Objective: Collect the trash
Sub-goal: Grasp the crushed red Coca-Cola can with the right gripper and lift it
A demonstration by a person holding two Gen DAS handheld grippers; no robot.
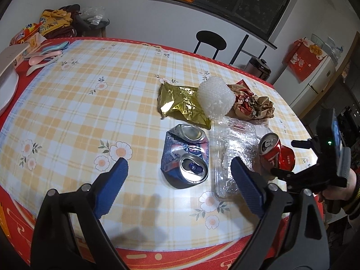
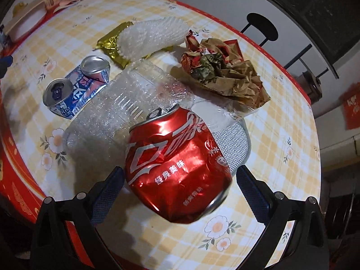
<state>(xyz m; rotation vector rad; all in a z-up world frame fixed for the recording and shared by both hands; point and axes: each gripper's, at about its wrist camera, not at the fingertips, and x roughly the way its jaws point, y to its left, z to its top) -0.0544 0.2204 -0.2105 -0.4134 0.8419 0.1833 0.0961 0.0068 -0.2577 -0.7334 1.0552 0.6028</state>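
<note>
Overhead, the left gripper (image 1: 177,168) hangs with its blue fingers (image 1: 113,185) spread wide, holding nothing; the crushed blue can (image 1: 185,155) lies on the table (image 1: 78,103) in the gap between them, touched by neither. Just beside it the right gripper (image 2: 180,180) is also wide open around the dented red can (image 2: 177,164), a sliver of space showing at each pad, so whether either one touches the can I cannot tell. That red can leans against a clear plastic tray (image 2: 126,110), flattened, with nothing visible inside. Behind the tray lie a gold foil bag (image 1: 180,103), a white foam net (image 1: 214,100) resting on it, and a crumpled brown wrapper (image 2: 225,72) to its right. At the table's far left edge sit a white dish (image 1: 7,85) and pastel spoons (image 1: 42,56).
</note>
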